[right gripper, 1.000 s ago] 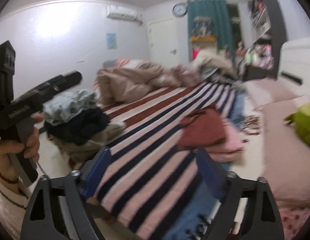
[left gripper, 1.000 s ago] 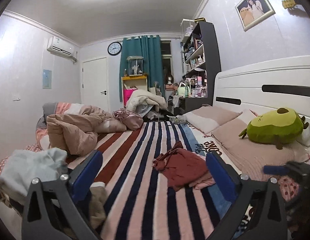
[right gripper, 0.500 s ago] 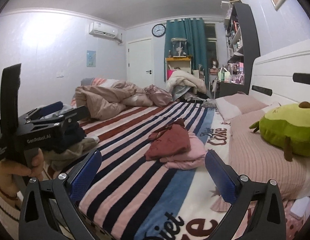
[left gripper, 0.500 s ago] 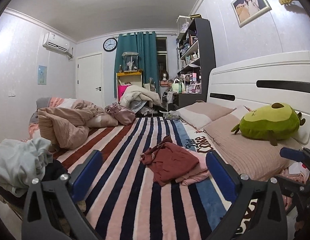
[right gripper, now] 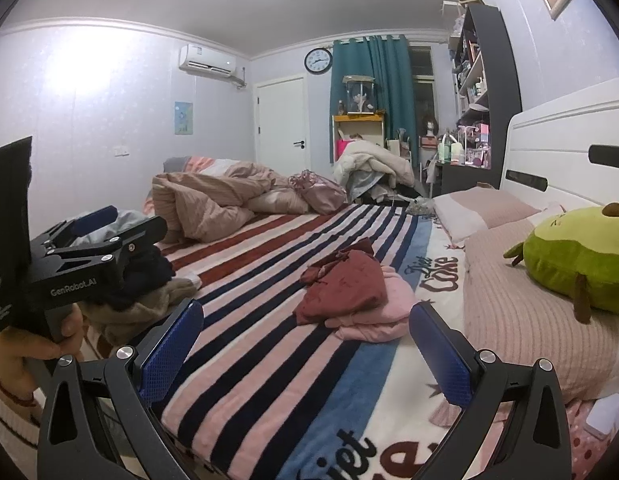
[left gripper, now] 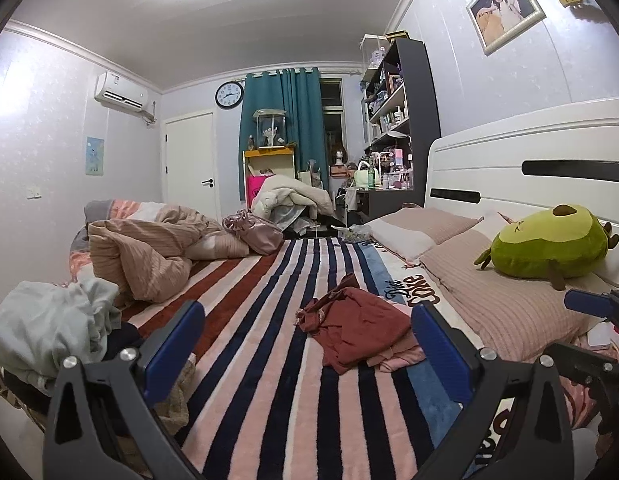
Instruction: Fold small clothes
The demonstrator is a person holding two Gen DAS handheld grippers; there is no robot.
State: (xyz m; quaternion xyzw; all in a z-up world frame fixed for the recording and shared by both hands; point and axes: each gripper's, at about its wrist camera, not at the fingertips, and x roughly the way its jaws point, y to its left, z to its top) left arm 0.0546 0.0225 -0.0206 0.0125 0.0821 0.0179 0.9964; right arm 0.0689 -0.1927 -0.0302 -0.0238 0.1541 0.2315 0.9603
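- On the bed, mid-blanket: crumpled dark red garment [left gripper: 357,330] lying on a softer folded pink garment [right gripper: 375,314]; both limp, matte, w/ creased edges
- Striped blanket [left gripper: 269,344]: plush pile, long pink, navy and rust bands, blue band w/ lettering near the pillows
- Left gripper [left gripper: 305,344]: black frame, blue ribbed pads, jaws wide apart, nothing betw them; hovers short of the clothes
- Right gripper [right gripper: 305,344]: same build, jaws fully apart, empty; clothes lie just ahead of it
- Left hand [right gripper: 33,350] wraps the left gripper's handle, striped knit cuff at the wrist
- Clothes pile [left gripper: 49,328] at blanket's left edge: pale grey-green crumpled fabric over dark and beige pieces
- Avocado plush [left gripper: 549,246]: rounded, fuzzy green, resting on ribbed pink pillows [left gripper: 505,304]
- Rumpled beige duvet [left gripper: 149,252] far left, ribbed texture
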